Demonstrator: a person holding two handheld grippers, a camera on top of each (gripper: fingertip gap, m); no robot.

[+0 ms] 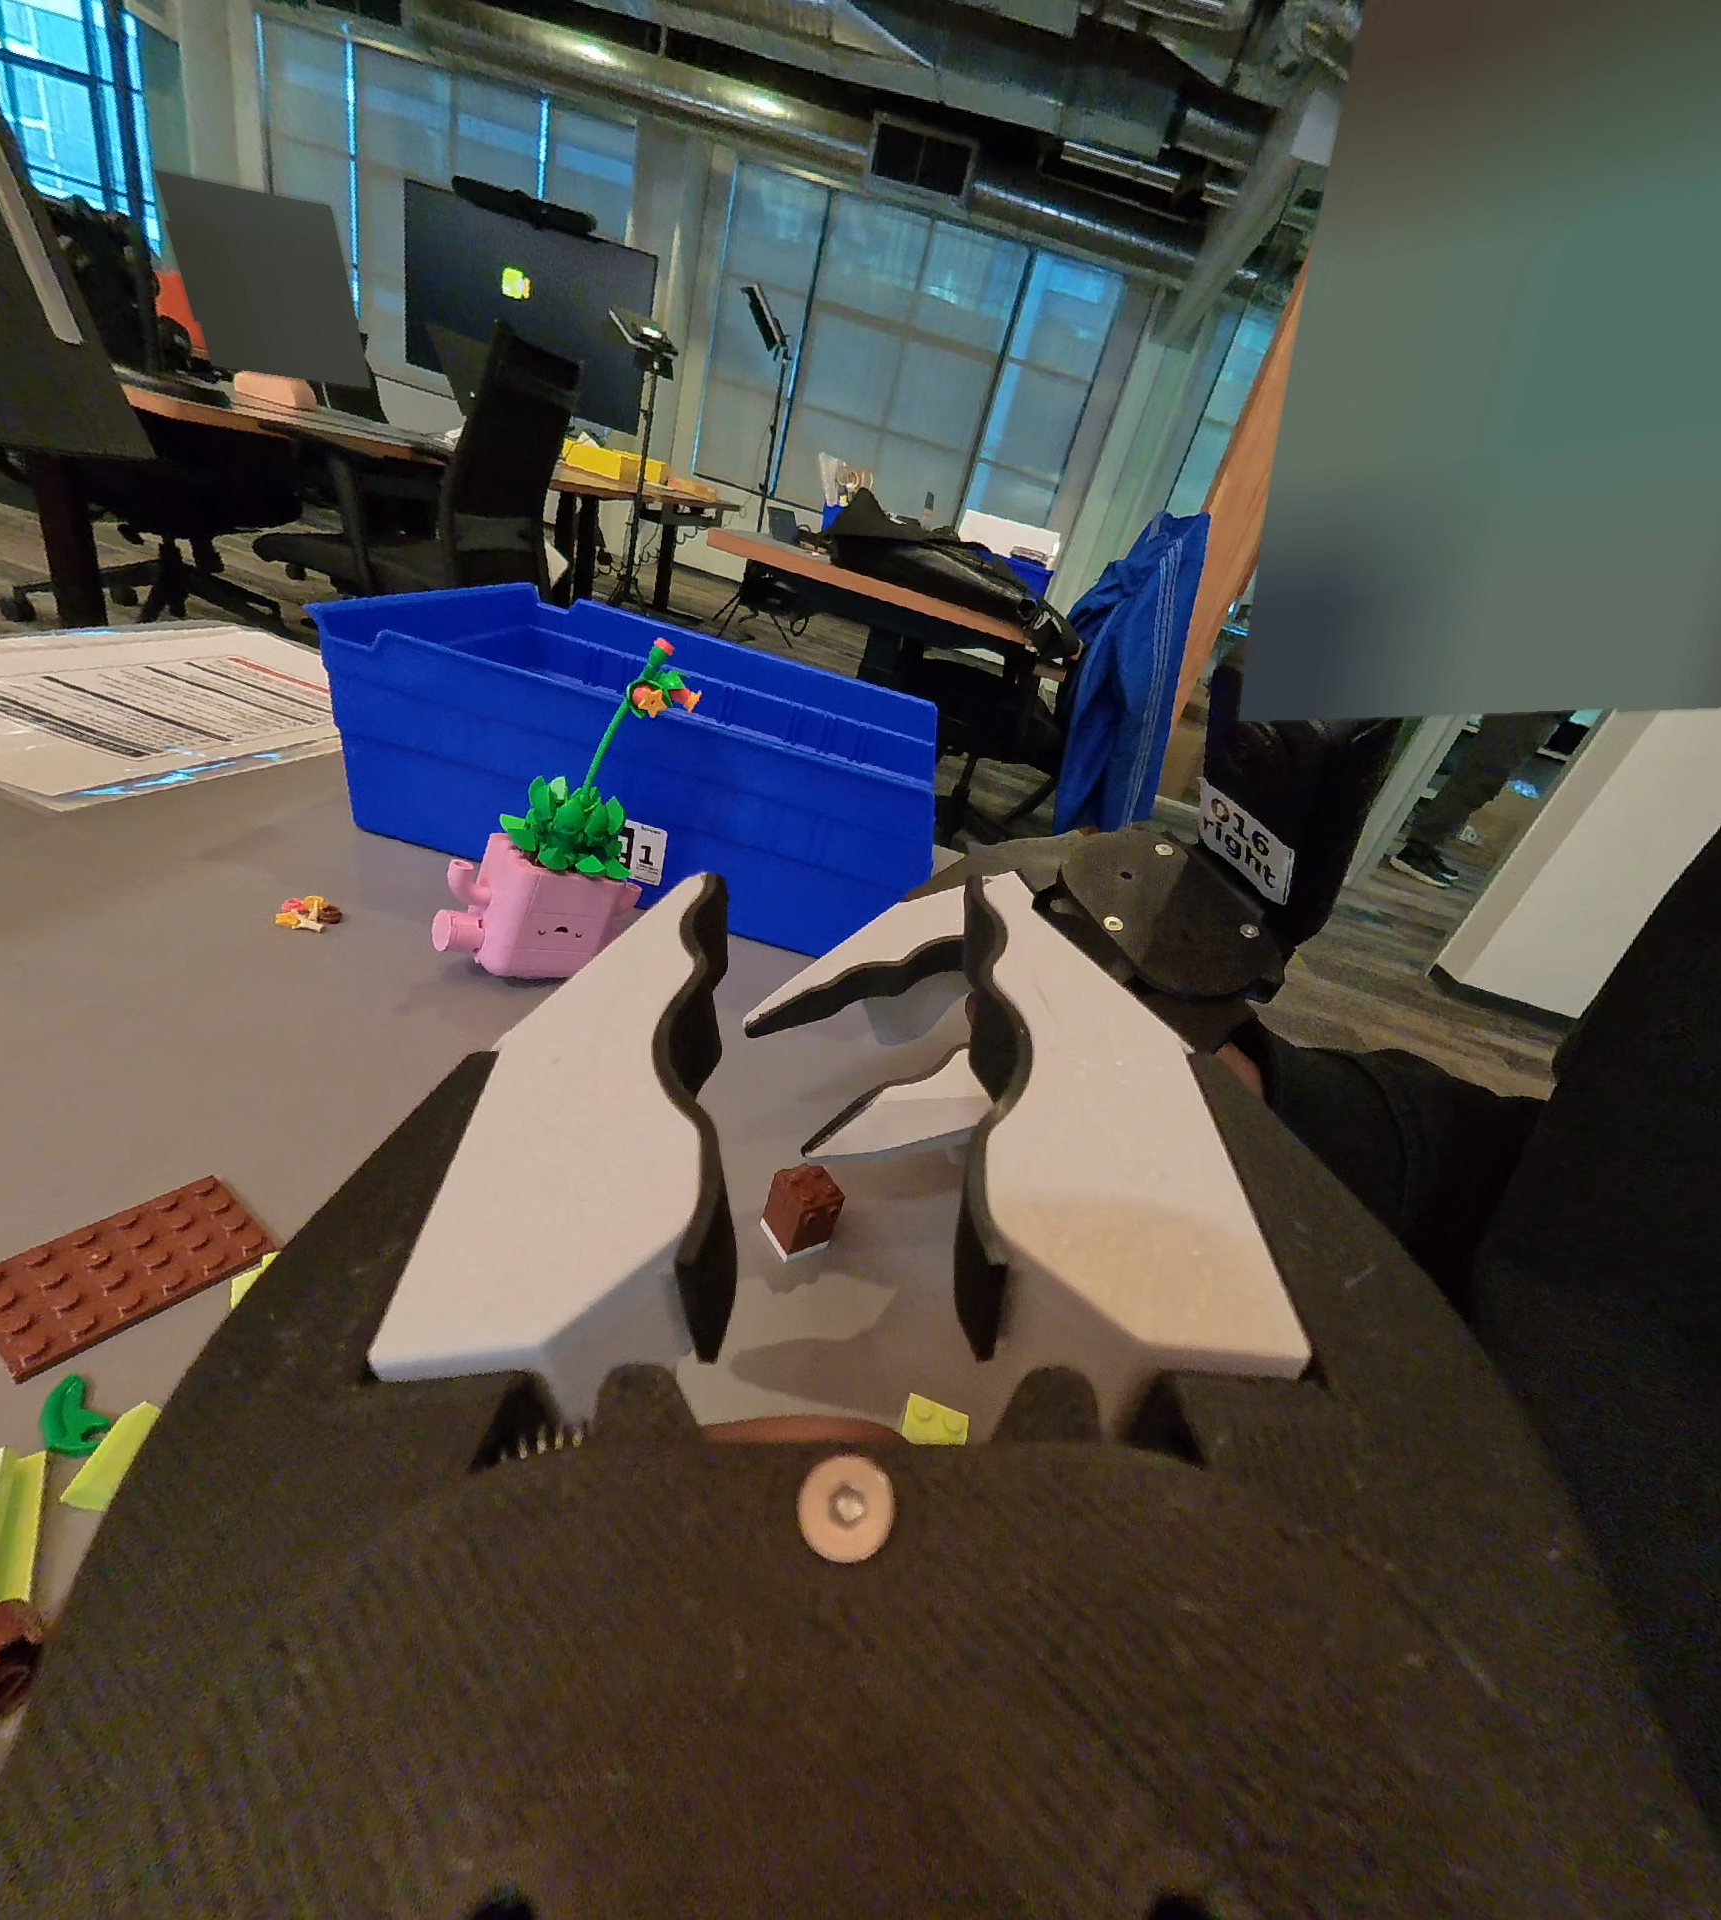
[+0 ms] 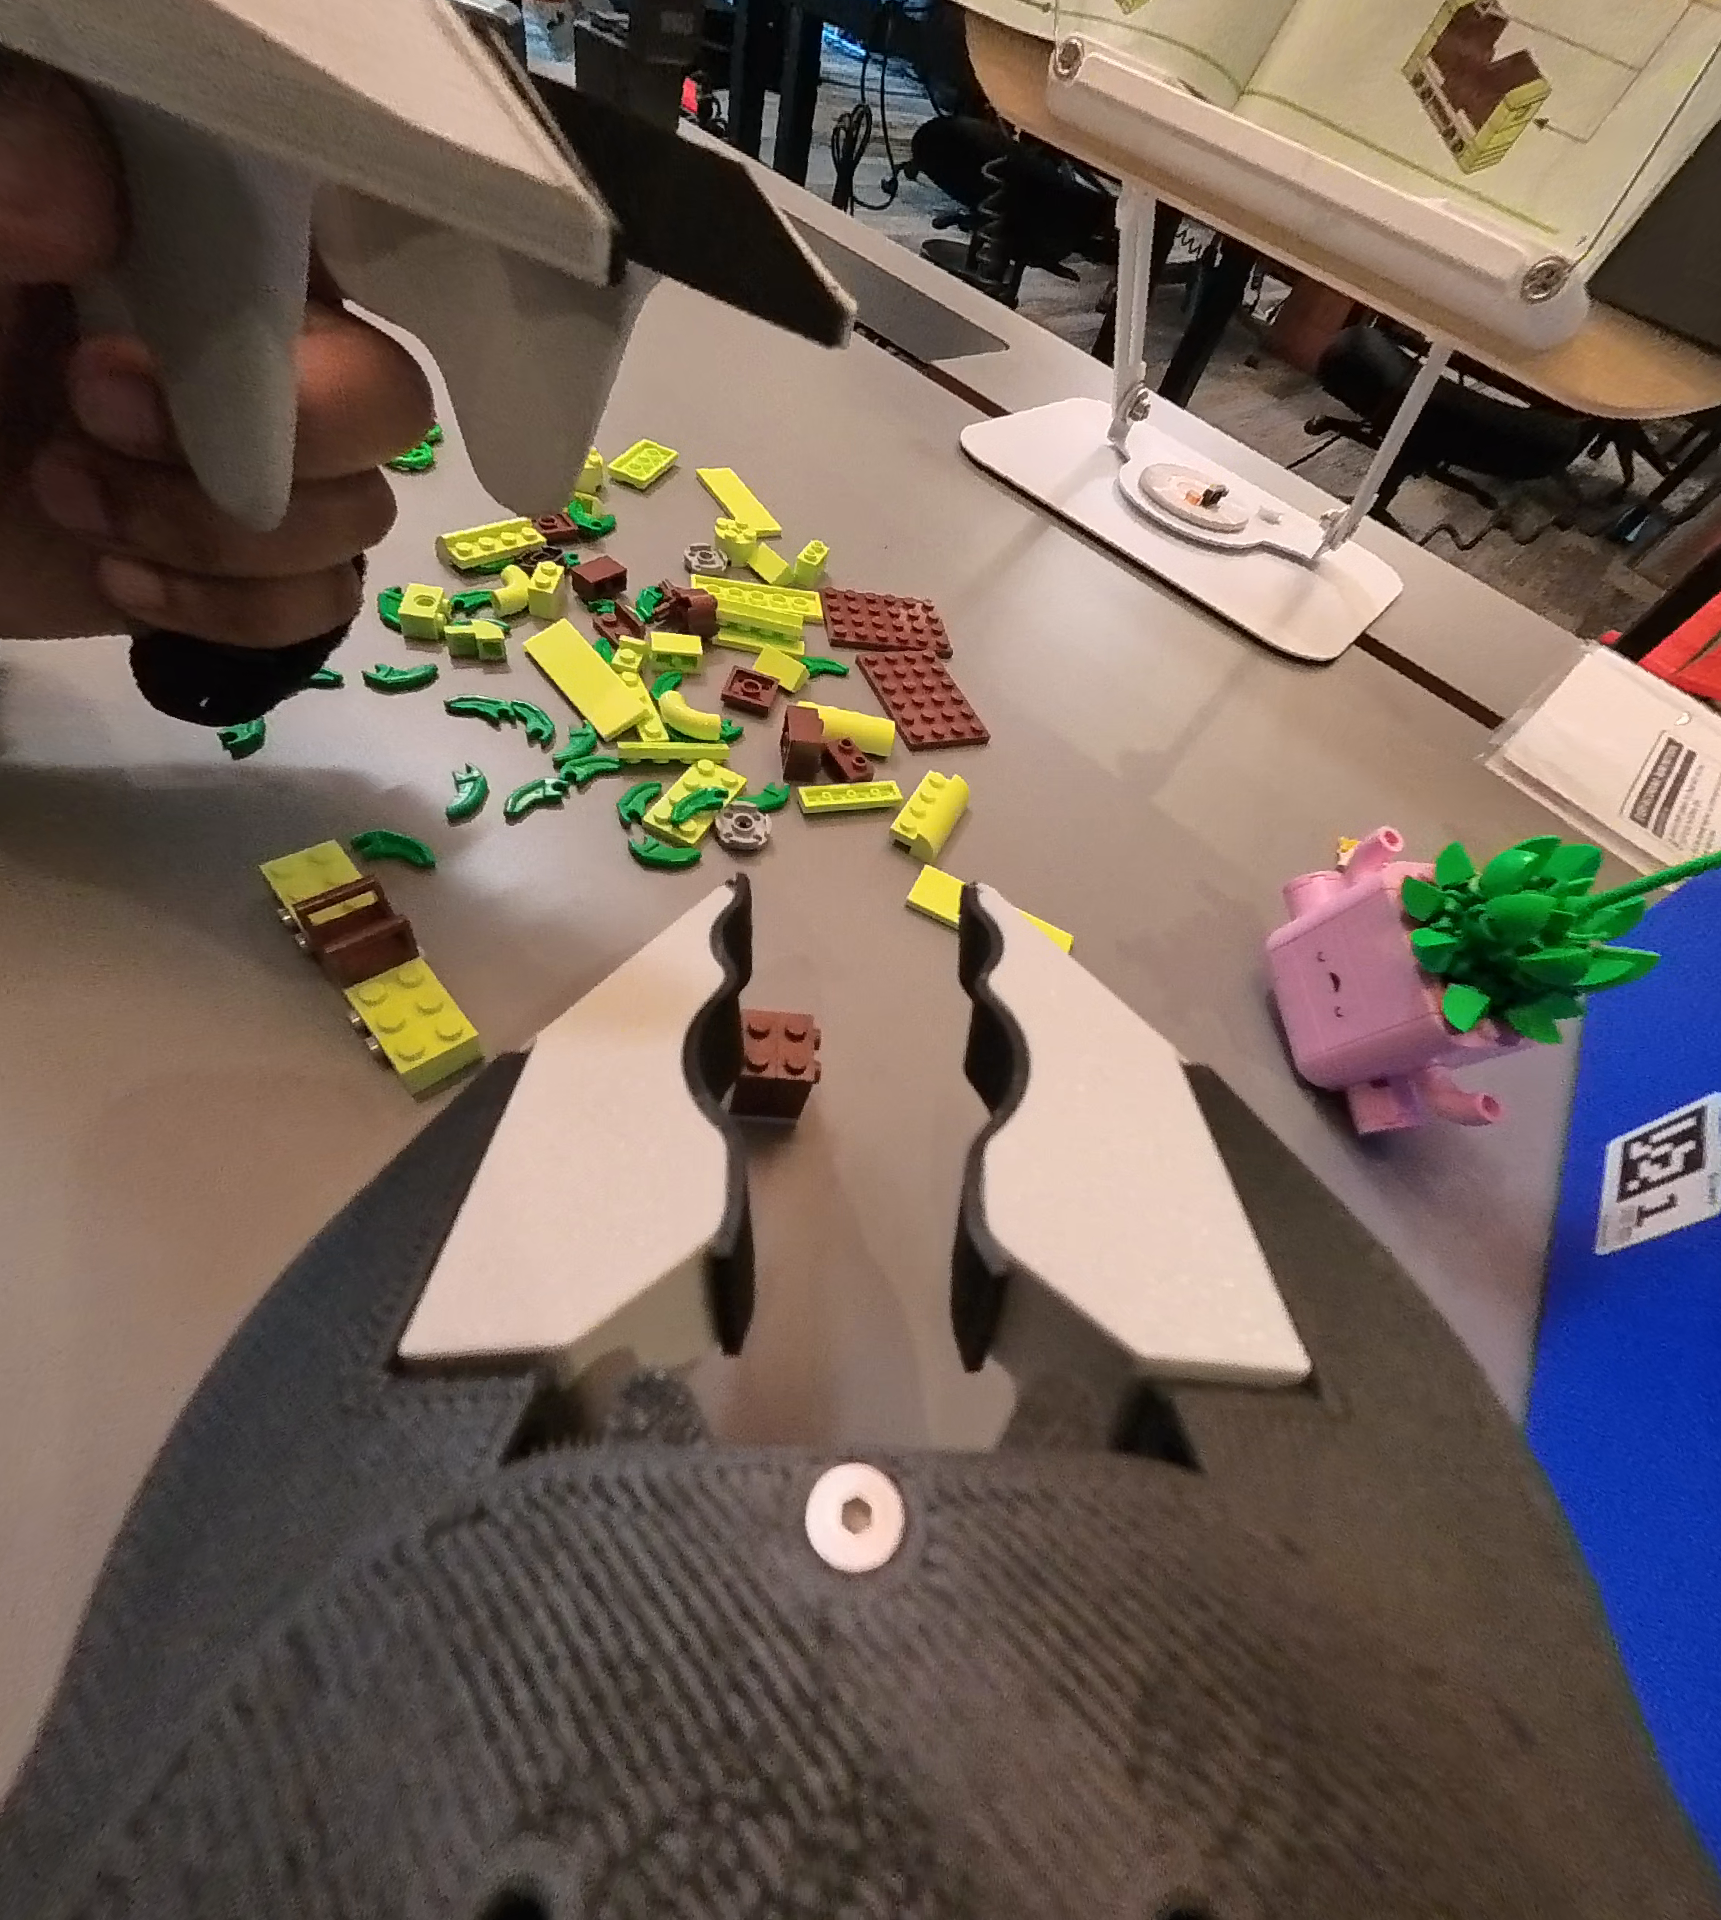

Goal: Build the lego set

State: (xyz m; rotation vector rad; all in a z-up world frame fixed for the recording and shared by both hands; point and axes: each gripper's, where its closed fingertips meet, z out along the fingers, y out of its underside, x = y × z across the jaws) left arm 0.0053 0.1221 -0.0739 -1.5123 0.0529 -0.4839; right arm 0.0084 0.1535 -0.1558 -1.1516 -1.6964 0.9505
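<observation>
Both my hand-held grippers are released: right hand-held gripper [image 2: 851,940] and left hand-held gripper [image 1: 840,935] flank the small brown brick stack [image 2: 776,1060] on the tabletop [image 2: 1095,665].

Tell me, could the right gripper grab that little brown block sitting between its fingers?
Probably yes. The right gripper is open, and the small brown block stands on the table between its fingers, close to the left one, with nothing blocking it.

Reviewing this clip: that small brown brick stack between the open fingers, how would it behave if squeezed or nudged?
The brown brick stack looks rigid moulded plastic, so it should not deform. It is small and probably light, apt to slide on the smooth grey table. It stands taller than wide, so an off-centre push may tip it.
</observation>
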